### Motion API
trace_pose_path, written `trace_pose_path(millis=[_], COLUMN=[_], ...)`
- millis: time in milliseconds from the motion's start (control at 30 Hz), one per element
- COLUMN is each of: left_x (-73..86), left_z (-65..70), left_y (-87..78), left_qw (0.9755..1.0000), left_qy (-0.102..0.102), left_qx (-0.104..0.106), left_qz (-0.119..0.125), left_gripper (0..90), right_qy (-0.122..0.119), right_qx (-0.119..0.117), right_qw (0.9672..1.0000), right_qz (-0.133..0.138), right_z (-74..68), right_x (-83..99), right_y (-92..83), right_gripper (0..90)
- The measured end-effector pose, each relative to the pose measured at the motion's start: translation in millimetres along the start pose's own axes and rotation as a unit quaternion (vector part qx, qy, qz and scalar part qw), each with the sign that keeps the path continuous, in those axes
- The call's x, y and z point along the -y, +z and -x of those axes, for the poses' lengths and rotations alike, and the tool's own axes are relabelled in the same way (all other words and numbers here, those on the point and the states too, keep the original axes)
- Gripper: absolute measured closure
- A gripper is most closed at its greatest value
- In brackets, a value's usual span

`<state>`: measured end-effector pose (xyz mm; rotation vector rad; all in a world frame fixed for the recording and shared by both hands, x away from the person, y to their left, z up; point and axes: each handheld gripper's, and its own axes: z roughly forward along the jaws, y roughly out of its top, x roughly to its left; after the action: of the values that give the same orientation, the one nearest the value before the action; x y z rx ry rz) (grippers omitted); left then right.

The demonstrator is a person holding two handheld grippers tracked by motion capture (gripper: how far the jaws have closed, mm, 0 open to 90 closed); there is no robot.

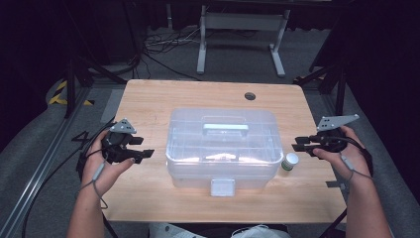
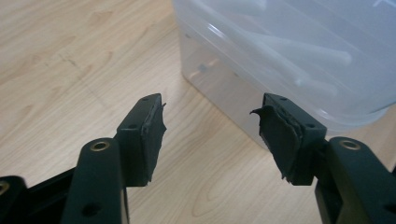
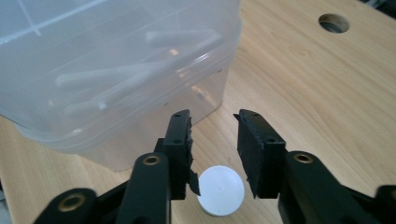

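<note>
Translucent plastic storage box [image 1: 223, 148] with closed lid sits on the wooden tabletop [image 1: 148, 99] between both pairs of spread, empty fingers; a small white-capped bottle [image 3: 220, 190] stands just below the right gripper [image 3: 214, 122]. Likely an approach step: next, the left gripper [image 2: 210, 112] steadies the box while the right descends onto the bottle

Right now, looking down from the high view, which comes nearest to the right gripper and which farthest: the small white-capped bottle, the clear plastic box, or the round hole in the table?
1. Small white-capped bottle, just beside the right gripper.
2. Clear plastic box, mid-table.
3. Round hole, near the table's far edge.
</note>
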<state>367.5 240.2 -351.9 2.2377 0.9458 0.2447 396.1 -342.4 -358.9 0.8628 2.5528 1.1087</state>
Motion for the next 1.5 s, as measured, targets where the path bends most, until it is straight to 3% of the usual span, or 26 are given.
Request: trace_pose_path(millis=[33,67,133,267,300,433,567,700,767,1133,1300,1500], left_x=[-1.0,-1.3,-0.7,2.4,2.7,-2.2,-14.3,-28.4,-31.3,-56.6,-73.3,-86.5], left_z=[-0.1,-0.8,-1.3,-4.3,-4.9,-2.1,6.6,10.9,12.5,25.2,33.3,41.3], left_y=[1.4,3.0,3.9,2.8,2.4,0.2,-8.9,-16.0,-16.8,-22.5,-20.4,-16.1], left_qw=[0.9999,0.9999,0.9998,0.9996,0.9998,0.9998,0.9997,0.9995,0.9994,0.9987,0.9965,0.9947], left_qy=[-0.009,-0.014,-0.016,-0.028,-0.02,-0.012,-0.017,-0.005,-0.009,0.032,0.064,0.076], left_qx=[0.004,0.005,0.006,0.002,-0.005,-0.001,-0.001,0.011,0.014,0.028,0.049,0.055], left_qz=[-0.002,-0.001,0.002,0.003,0.008,0.015,0.018,0.028,0.03,0.026,0.024,0.043], left_gripper=[39.1,39.1,39.1,38.8,38.4,35.1,35.9,37.8,37.6,37.4,36.9,35.7], right_qy=[0.013,0.011,-0.01,0.01,0.003,-0.008,-0.013,-0.013,-0.013,-0.019,-0.028,-0.029], right_qx=[0.002,0.006,0.025,0.03,0.032,0.027,0.023,0.022,0.021,0.013,0.011,0.016], right_qw=[0.9999,0.9999,0.9996,0.9994,0.9994,0.9996,0.9996,0.9996,0.9997,0.9996,0.9993,0.9992], right_qz=[-0.002,-0.002,-0.001,-0.013,-0.013,-0.011,-0.008,-0.008,-0.01,-0.018,-0.022,-0.023], right_z=[0.9,2.0,4.6,5.4,5.6,4.3,1.8,2.1,2.1,1.5,0.5,0.4], right_x=[1.3,2.0,2.1,2.7,2.6,1.3,-0.7,-1.4,-1.5,-2.3,-2.8,-2.9], right_y=[-1.4,-1.8,-1.9,-0.9,-0.3,0.6,-0.7,1.4,2.1,8.0,9.4,9.4], right_gripper=[61.5,60.9,56.7,54.3,54.3,52.0,50.8,50.2,49.9,49.2,49.3,48.7])
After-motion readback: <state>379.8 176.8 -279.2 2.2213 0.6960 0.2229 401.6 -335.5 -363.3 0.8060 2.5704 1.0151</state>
